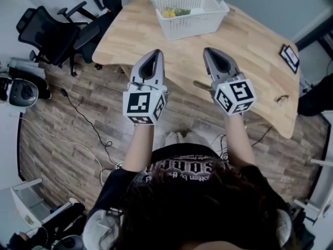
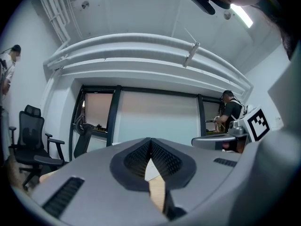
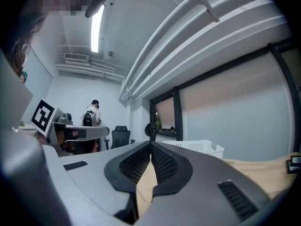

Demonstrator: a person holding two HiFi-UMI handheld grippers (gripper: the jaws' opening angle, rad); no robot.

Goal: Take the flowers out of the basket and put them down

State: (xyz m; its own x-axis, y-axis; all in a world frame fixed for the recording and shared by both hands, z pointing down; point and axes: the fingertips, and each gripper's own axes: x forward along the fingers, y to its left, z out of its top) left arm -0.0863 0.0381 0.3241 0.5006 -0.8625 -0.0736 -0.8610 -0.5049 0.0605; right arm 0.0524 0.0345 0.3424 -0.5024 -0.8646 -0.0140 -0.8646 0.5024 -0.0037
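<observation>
A white mesh basket (image 1: 188,10) stands at the far side of the wooden table (image 1: 250,61); yellow and green flowers (image 1: 175,13) lie in its left part. My left gripper (image 1: 155,52) hovers over the table's near edge, shut and empty, well short of the basket. To its right, my right gripper (image 1: 208,50) is level with it, also shut with nothing held. From the right gripper view the basket (image 3: 195,147) shows ahead to the right of the shut gripper (image 3: 151,146). The left gripper (image 2: 150,142) shows its tips meeting, a sliver of table below them.
A small dark tablet (image 1: 289,57) lies at the table's right edge, with a small metal object (image 1: 281,99) nearer me. A black office chair (image 1: 52,33) stands left of the table. Cables run over the wooden floor (image 1: 67,134). People stand far off in the room.
</observation>
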